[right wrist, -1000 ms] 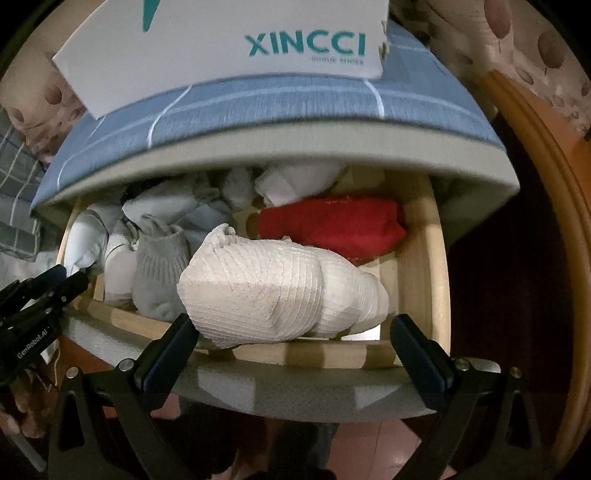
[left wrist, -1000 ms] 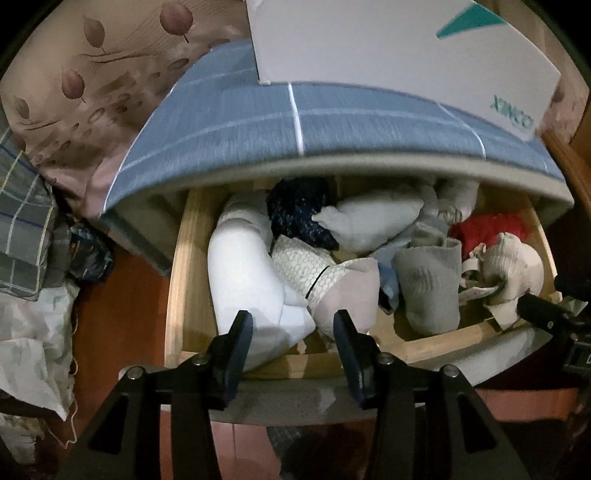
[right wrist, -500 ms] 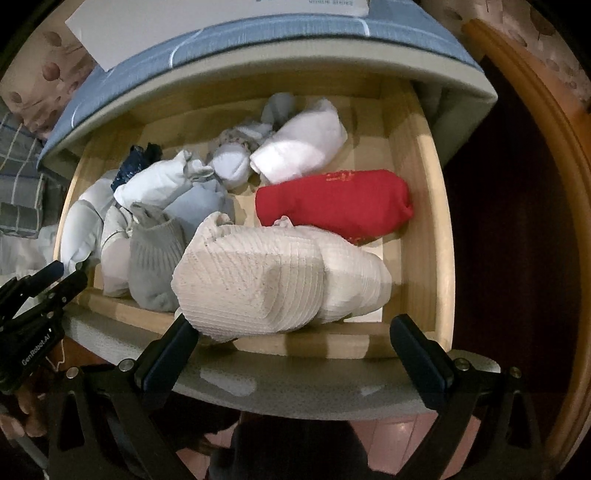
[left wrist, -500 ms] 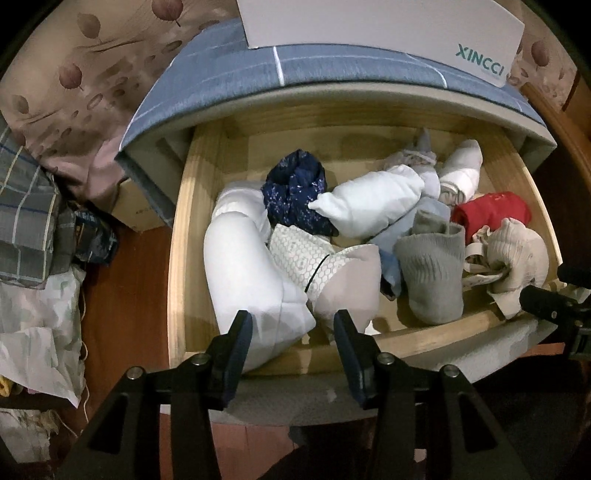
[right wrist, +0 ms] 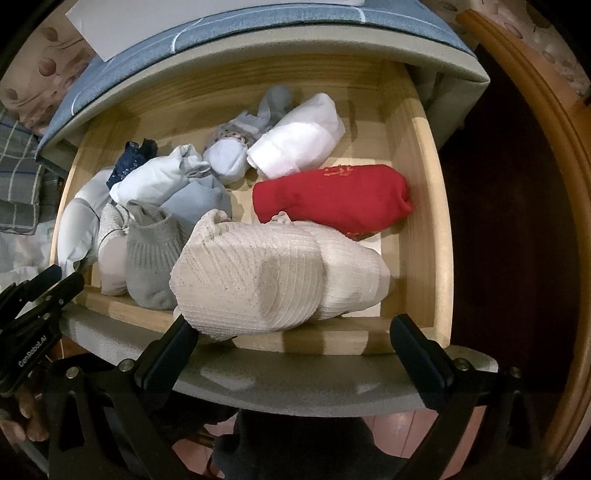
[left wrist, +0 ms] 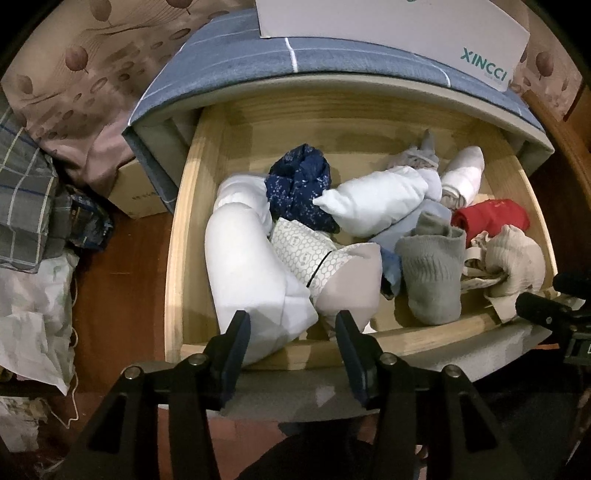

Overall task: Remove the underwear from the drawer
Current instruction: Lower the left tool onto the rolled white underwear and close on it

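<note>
Grippers hang over the drawer's (left wrist: pixel 173 258) front edge, both spread and holding nothing. The left gripper's (left wrist: pixel 291 339) jaws have just been opening; a white roll (left wrist: pixel 243 266) lies past them. The right gripper (right wrist: pixel 291 332) stands wide before a cream knit bundle (right wrist: pixel 258 273). Beyond lie a grey sock (right wrist: pixel 151 258), red roll (right wrist: pixel 332 199) and navy piece (left wrist: pixel 299 184) in the drawer. Farthest, a white box (left wrist: pixel 388 22) sits on the blue top (left wrist: pixel 229 51).
</note>
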